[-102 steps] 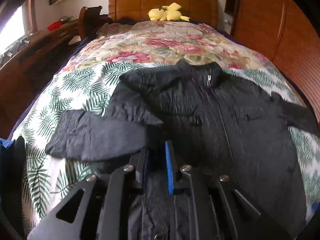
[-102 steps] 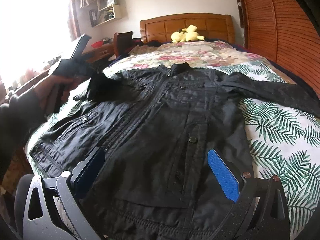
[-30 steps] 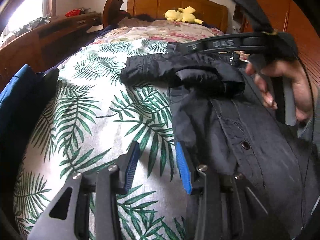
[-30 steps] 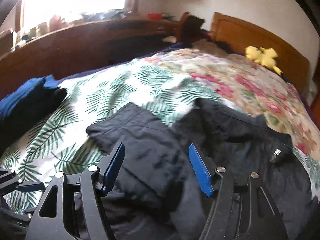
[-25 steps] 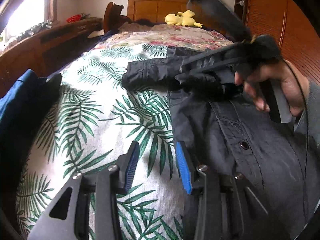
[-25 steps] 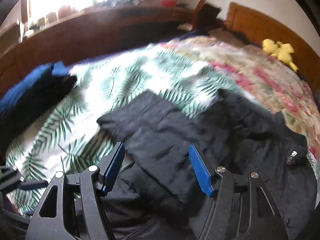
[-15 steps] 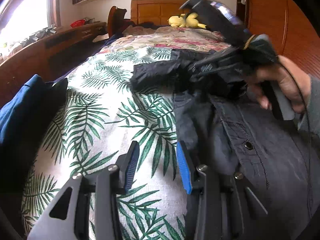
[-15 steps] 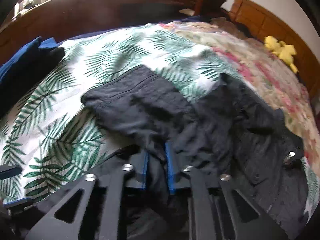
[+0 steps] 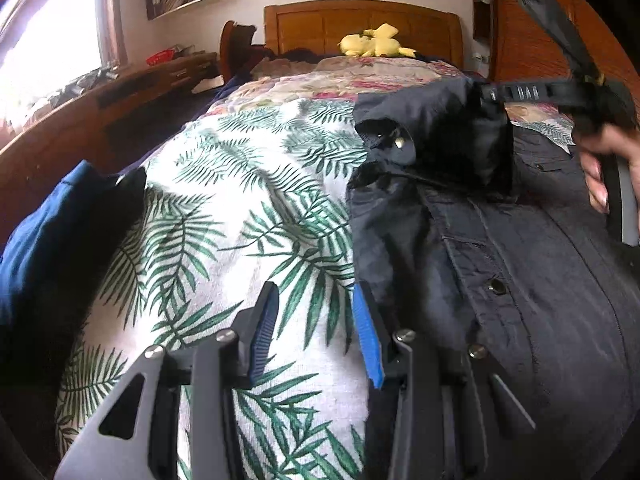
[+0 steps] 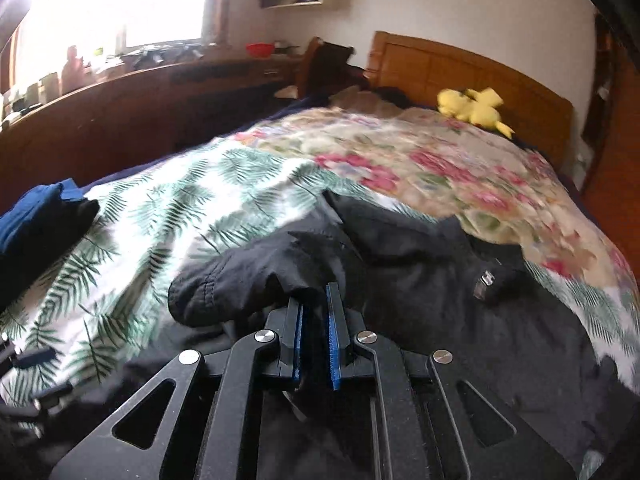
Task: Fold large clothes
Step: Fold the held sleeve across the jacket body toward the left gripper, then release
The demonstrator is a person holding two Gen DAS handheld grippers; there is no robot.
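A black jacket [image 9: 520,264] lies front-up on the bed over a palm-leaf sheet [image 9: 248,216]. My right gripper [image 10: 316,316] is shut on the jacket's left sleeve [image 10: 256,276] and holds it lifted above the jacket body; it also shows in the left wrist view [image 9: 484,92] with the sleeve [image 9: 432,136] hanging from it. My left gripper [image 9: 316,320] is open and empty, low over the sheet at the jacket's left edge, its right finger touching the fabric.
A blue and black folded pile [image 9: 60,236] lies at the bed's left edge. A floral quilt [image 10: 440,168] and a yellow plush toy [image 9: 372,42] lie towards the wooden headboard. A wooden desk [image 10: 120,108] runs along the left, a wardrobe [image 9: 532,20] on the right.
My right gripper closed on the sleeve and lifted it up and over towards the jacket body. My left gripper stayed open at the jacket's left edge.
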